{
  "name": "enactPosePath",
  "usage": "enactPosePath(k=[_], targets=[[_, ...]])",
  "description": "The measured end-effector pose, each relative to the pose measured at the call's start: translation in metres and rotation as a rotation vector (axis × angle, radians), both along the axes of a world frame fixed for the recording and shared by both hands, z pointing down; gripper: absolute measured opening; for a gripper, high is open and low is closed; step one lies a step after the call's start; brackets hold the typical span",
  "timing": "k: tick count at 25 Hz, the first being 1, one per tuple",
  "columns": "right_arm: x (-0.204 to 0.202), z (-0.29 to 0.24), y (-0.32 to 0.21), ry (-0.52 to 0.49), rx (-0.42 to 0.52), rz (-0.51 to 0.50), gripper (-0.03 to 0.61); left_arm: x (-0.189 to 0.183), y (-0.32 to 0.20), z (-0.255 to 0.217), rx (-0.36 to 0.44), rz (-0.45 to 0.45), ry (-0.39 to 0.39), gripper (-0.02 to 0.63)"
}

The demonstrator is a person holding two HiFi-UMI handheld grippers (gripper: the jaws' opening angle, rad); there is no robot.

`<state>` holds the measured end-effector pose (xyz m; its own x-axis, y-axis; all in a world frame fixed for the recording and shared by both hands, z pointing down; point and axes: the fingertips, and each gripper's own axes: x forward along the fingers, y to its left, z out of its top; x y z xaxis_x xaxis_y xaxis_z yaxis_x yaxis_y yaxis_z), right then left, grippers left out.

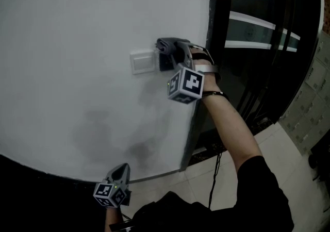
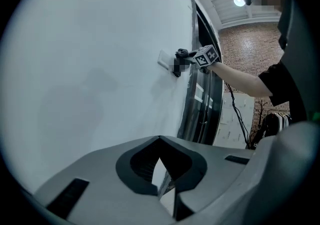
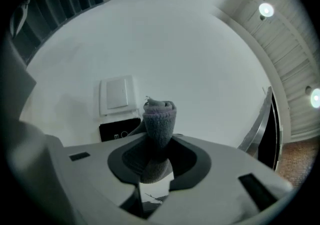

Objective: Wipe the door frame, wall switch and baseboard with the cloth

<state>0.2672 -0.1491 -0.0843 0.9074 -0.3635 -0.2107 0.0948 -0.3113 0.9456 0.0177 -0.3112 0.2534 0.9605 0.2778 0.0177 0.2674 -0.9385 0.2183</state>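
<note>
My right gripper [image 1: 172, 49] is raised to the white wall and shut on a rolled grey cloth [image 1: 166, 44]. The cloth's end [image 3: 159, 115] sticks out past the jaws, just right of the white wall switch [image 3: 117, 94] and above a small black panel [image 3: 118, 129]. Whether the cloth touches the wall I cannot tell. The switch [image 1: 143, 63] is left of the dark door frame [image 1: 212, 45]. My left gripper [image 1: 119, 173] hangs low near the foot of the wall, jaws together on nothing [image 2: 160, 141]. From there the right gripper [image 2: 199, 58] shows far up the wall.
A dark glass door [image 1: 258, 45] fills the right side beyond the frame. A thin metal strip [image 1: 157, 176] runs along the wall's foot above pale floor tiles [image 1: 268, 143]. A black cable [image 1: 214, 184] dangles under the right arm. A brick wall [image 2: 245, 49] stands farther off.
</note>
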Motion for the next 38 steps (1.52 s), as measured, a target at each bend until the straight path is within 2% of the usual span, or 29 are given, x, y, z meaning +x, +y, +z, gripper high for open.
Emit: enactPosePath(k=[3, 6, 13, 18, 34, 38], targets=[[0.021, 0.028, -0.004, -0.084, -0.034, 0.008, 0.091, 0.008, 0.000, 0.005, 0.007, -0.017, -0.011, 0.002], [0.020, 0.046, -0.013, -0.165, -0.020, -0.023, 0.091, 0.009, -0.001, 0.006, -0.006, -0.019, -0.010, 0.002], [0.018, 0.064, -0.017, -0.184, -0.034, -0.023, 0.091, 0.002, -0.011, 0.012, -0.004, -0.069, -0.035, 0.002], [0.014, 0.074, -0.018, -0.214, -0.017, -0.038, 0.091, -0.001, -0.008, 0.017, -0.028, -0.065, -0.040, 0.002], [0.016, 0.111, -0.020, -0.335, -0.035, -0.044, 0.091, -0.004, -0.004, 0.017, -0.007, -0.075, -0.045, 0.002], [0.001, 0.120, -0.027, -0.391, -0.025, -0.103, 0.091, -0.009, -0.002, 0.019, -0.010, -0.077, -0.054, 0.002]])
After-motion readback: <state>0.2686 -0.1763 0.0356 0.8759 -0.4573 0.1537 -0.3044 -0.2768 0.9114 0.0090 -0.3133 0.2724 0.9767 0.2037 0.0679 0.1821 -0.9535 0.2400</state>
